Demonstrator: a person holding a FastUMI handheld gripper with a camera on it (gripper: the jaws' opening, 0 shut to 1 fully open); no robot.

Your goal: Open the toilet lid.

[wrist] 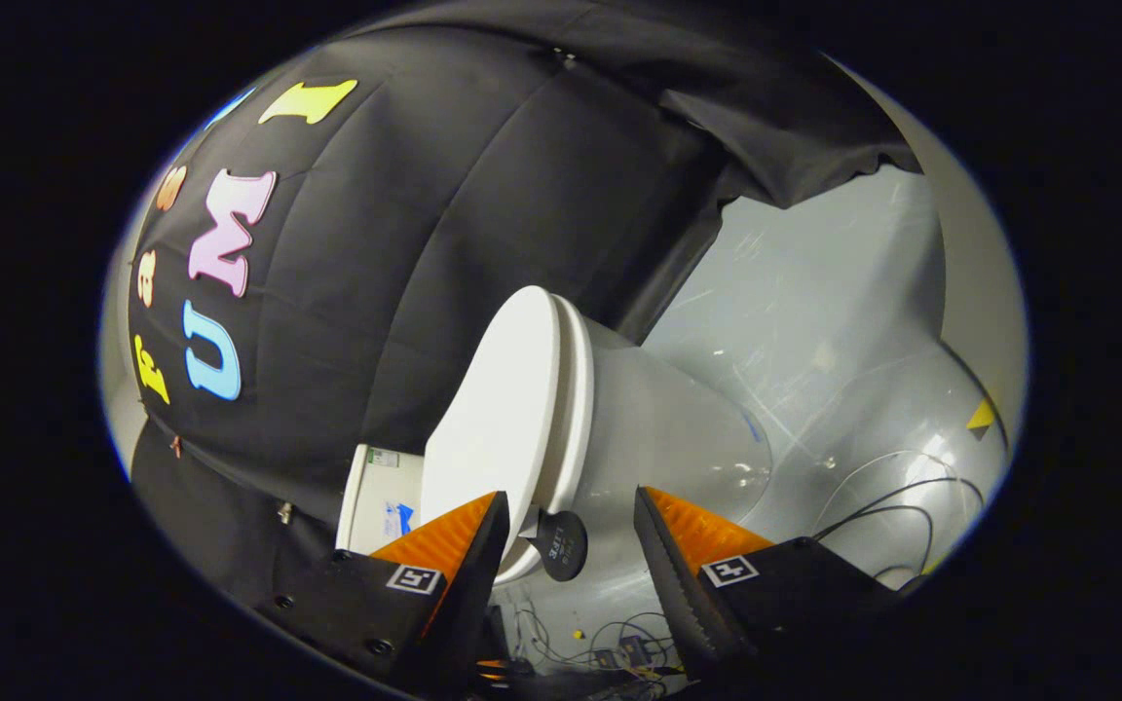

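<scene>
- Right now my gripper (569, 531) has its fingers spread apart, nothing clamped between them.
- Camera is rolled, so the toilet looks tipped over on its side.
- Toilet lid (503, 419) sits just ahead of the fingers, toward the left one; its front edge drops into the gap right by that fingertip.
- I can't tell if the left finger touches the lid edge or is only in front of it.
- Lid is still down on the seat (573, 409), a thin seam between them; its long axis runs away from me, from the fingertips toward the booth wall.
- Small round dark tag (561, 545) hangs at the lid's front lip, between the fingers.
- Toilet bowl (663, 428) lies beyond the right finger; tank (378, 498) is past the left one.
- Grey floor (814, 292) beyond, loose cables (897, 487) near the right finger.
- My read: lid not opened yet; the lip by the tag is the spot to catch, then swing it away from the seat toward the tank.
</scene>
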